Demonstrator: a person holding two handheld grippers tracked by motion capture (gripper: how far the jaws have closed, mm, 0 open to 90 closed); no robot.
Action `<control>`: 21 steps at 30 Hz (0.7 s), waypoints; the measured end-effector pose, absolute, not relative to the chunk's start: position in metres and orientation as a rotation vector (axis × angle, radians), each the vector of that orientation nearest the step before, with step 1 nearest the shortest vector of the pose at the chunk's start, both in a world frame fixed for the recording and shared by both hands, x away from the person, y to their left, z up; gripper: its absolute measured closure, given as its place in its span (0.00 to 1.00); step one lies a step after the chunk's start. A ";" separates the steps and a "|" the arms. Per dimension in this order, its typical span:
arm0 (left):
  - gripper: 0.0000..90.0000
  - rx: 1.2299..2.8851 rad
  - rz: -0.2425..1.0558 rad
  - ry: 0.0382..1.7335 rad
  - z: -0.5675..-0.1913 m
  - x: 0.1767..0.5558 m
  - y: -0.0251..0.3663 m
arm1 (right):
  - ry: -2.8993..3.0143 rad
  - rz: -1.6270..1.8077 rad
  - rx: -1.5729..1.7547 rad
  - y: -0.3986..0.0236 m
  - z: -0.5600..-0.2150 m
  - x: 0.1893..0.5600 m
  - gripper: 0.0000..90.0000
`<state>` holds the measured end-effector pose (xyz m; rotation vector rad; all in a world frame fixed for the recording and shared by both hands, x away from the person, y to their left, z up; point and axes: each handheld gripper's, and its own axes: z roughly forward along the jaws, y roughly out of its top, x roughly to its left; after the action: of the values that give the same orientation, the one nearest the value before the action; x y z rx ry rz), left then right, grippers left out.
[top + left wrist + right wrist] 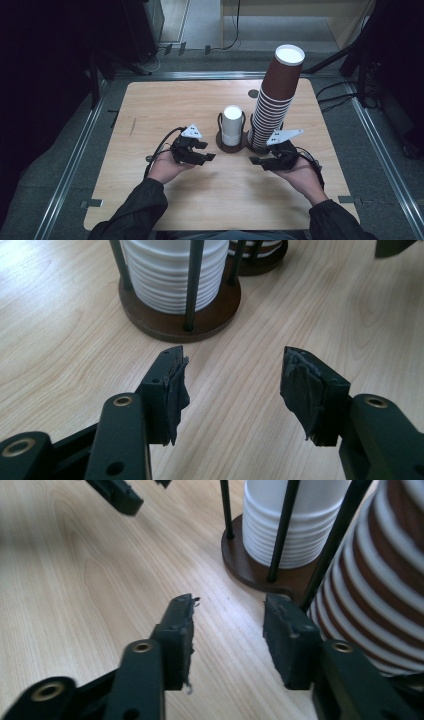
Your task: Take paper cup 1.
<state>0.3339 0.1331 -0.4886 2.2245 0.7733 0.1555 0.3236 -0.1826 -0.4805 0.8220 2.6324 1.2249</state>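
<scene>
- The left claw point(212, 156) hovers low over the pale wood-grain surface point(165, 107), in front and to the left of the cup holders. Its jaws stand apart with nothing between them, as the left gripper view shows; bare surface lies in the gap. The worn dark pads point(176, 390) look rubbery and frayed at the edges, a soft face likely meant to grip thin paper without crushing it.
- The white cup stack point(232, 125) sits near the middle of the surface, in a round dark-brown wooden base point(172, 322) fenced by thin black upright rods point(192, 285). The rods probably keep the short nested pile from tipping. The cup rims form fine ribbed rings, and the paper looks matte and smooth.
- Just to its right, the brown cup stack point(275, 100) rises much taller, leaning slightly to the right, with white rims banding the brown walls and a white cup bottom facing up at the top. It stands in a similar holder, touching or nearly touching the first base.
- The right claw point(255, 161) hovers just in front of the brown stack's foot, jaws parted to a middling gap and empty. In the right gripper view its right jaw sits close beside the striped cup wall point(380, 595), so I judge it is lined up to reach for those cups.
</scene>
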 end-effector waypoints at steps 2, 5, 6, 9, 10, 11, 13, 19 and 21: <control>0.49 2.213 0.159 0.777 -0.488 0.333 0.133 | 2.632 1.189 0.837 -0.182 -0.483 0.322 0.66; 0.50 2.221 0.155 0.768 -0.488 0.334 0.135 | 2.643 1.171 0.844 -0.182 -0.487 0.322 0.67; 0.51 2.222 0.155 0.772 -0.488 0.334 0.136 | 2.646 1.159 0.852 -0.183 -0.488 0.322 0.67; 0.54 2.211 0.139 0.789 -0.487 0.335 0.139 | 2.643 1.185 0.887 -0.184 -0.488 0.324 0.67; 0.57 2.193 0.138 0.796 -0.487 0.336 0.140 | 2.636 1.192 0.897 -0.184 -0.487 0.324 0.68; 0.57 2.189 0.137 0.796 -0.486 0.336 0.141 | 2.636 1.192 0.897 -0.184 -0.487 0.324 0.68; 0.57 2.189 0.162 0.786 -0.485 0.337 0.143 | 2.639 1.192 0.895 -0.184 -0.488 0.324 0.69; 0.54 2.183 0.185 0.784 -0.475 0.340 0.144 | 2.595 1.217 0.877 -0.179 -0.487 0.321 0.74; 0.53 2.162 0.168 0.789 -0.473 0.342 0.146 | 2.576 1.237 0.898 -0.178 -0.486 0.321 0.79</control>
<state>0.3423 0.1465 -0.4726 2.1615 0.7888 0.1683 0.3208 -0.1783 -0.4856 0.8982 2.5764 1.2366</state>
